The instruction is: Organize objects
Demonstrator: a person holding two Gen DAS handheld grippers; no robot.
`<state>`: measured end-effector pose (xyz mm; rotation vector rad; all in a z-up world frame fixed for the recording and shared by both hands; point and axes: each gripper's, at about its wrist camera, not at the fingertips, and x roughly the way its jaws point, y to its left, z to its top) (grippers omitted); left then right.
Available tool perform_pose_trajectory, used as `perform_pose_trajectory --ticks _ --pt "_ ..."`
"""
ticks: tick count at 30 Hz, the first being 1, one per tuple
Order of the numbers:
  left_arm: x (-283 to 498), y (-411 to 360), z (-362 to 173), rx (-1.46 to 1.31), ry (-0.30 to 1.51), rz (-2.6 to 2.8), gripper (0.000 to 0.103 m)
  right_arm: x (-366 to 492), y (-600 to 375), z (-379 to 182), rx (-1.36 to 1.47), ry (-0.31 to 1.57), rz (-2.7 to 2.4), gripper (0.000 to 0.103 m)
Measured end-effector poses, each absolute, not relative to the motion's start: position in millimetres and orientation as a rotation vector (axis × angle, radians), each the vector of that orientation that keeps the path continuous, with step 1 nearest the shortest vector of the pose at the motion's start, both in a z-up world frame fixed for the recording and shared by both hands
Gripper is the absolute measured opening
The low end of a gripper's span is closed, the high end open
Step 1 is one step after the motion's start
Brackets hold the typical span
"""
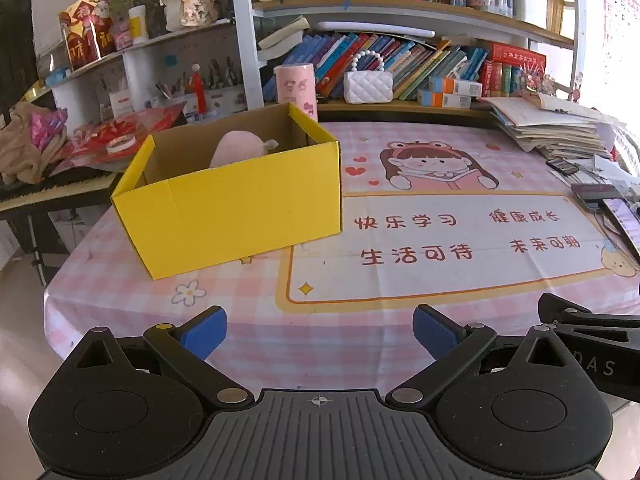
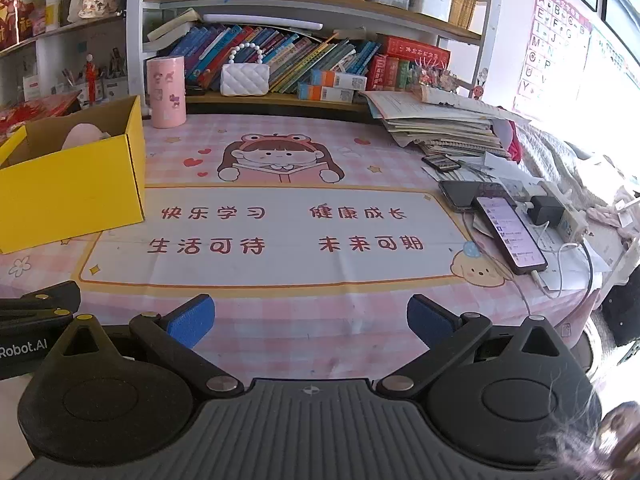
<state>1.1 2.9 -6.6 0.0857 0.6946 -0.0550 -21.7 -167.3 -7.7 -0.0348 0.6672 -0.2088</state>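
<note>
A yellow cardboard box [image 1: 236,200] stands open on the left of the pink checked tablecloth [image 1: 400,320]. A pale pink soft object [image 1: 236,150] lies inside it. The box also shows at the left edge of the right wrist view [image 2: 72,196], with the pink object [image 2: 80,138] in it. My left gripper [image 1: 320,334] is open and empty, low over the table's near edge, in front of the box. My right gripper [image 2: 310,320] is open and empty, beside the left one, over the near edge.
A pink cylinder holder [image 2: 166,92] and a white quilted handbag [image 2: 244,76] stand at the back by the bookshelf. A paper stack [image 2: 440,124] lies at the back right. Phones [image 2: 508,232], a charger and cables lie on the right.
</note>
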Motion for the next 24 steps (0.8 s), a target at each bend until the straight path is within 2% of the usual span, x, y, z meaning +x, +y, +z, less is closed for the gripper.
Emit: perform_pose_trajectory --ticks 24 --pt "3.4 -5.0 -10.5 0.087 0.725 -0.037 0.101 -19.0 -175.3 -15.5 -0.028 0.691 -0.209 0.103"
